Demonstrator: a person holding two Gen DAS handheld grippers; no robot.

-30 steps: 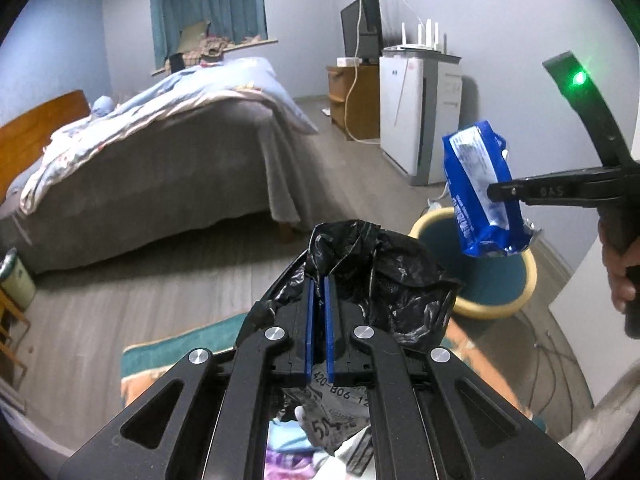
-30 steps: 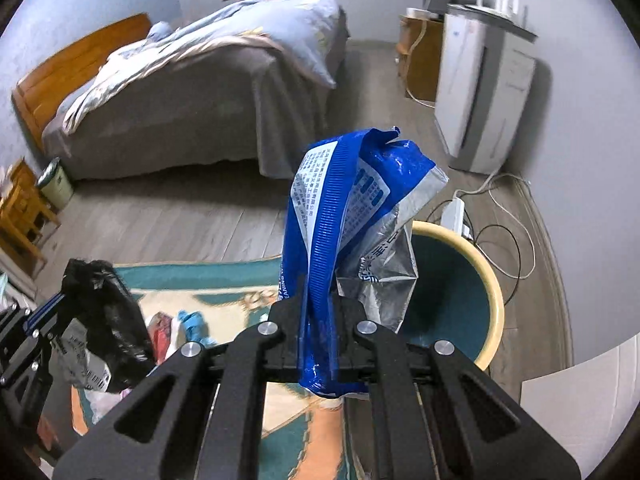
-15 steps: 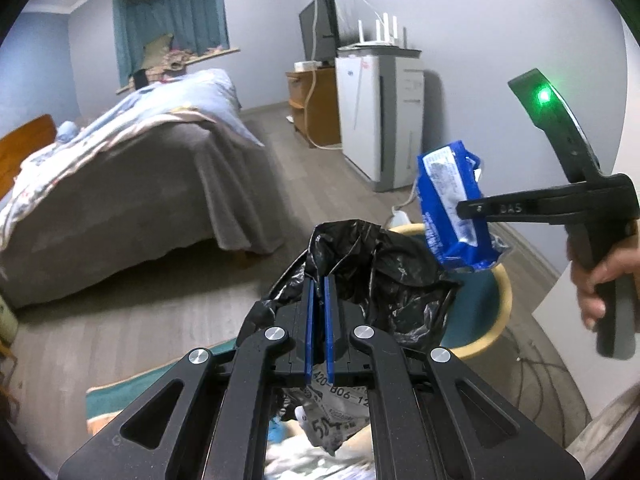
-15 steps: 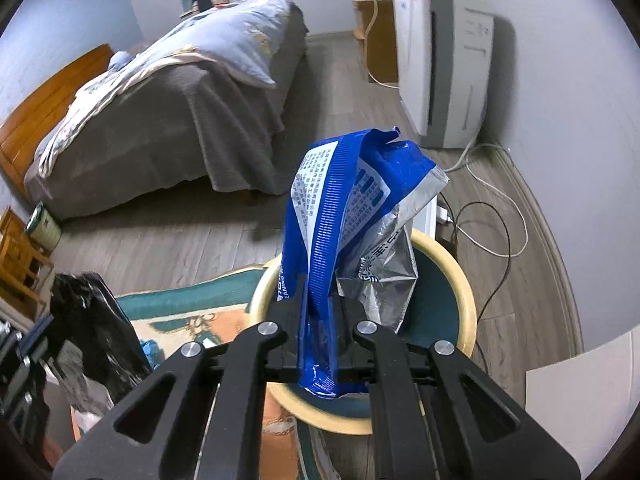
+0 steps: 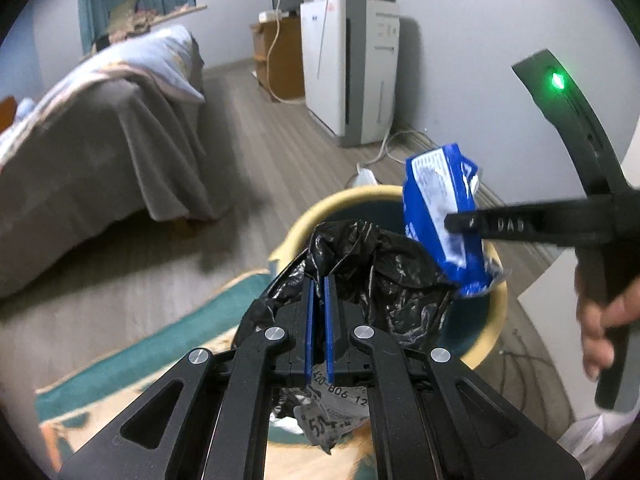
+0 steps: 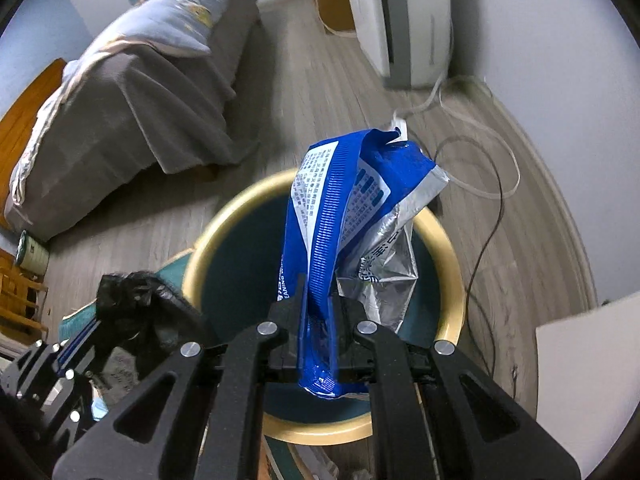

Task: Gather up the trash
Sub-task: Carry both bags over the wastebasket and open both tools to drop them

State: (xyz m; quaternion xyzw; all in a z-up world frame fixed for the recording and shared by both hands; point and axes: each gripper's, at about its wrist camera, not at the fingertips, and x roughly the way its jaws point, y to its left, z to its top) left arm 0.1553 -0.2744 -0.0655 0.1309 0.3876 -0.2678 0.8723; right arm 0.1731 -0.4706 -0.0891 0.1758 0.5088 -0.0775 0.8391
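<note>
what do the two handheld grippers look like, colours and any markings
Both are matte black plastic with cut-out triangular linkage arms and round silver pivot screws. The left gripper has thin blue finger pads, as does the right gripper. In the left wrist view, the right unit shows a curved black mast with a green LED, embossed lettering on one finger, and the person's bare hand on its grip.

Glossy crinkled black plastic bag point(image 5: 384, 272); shiny foil-lined blue wrapper point(image 6: 352, 216); matt grey wood-grain floor point(image 5: 280, 152).
</note>
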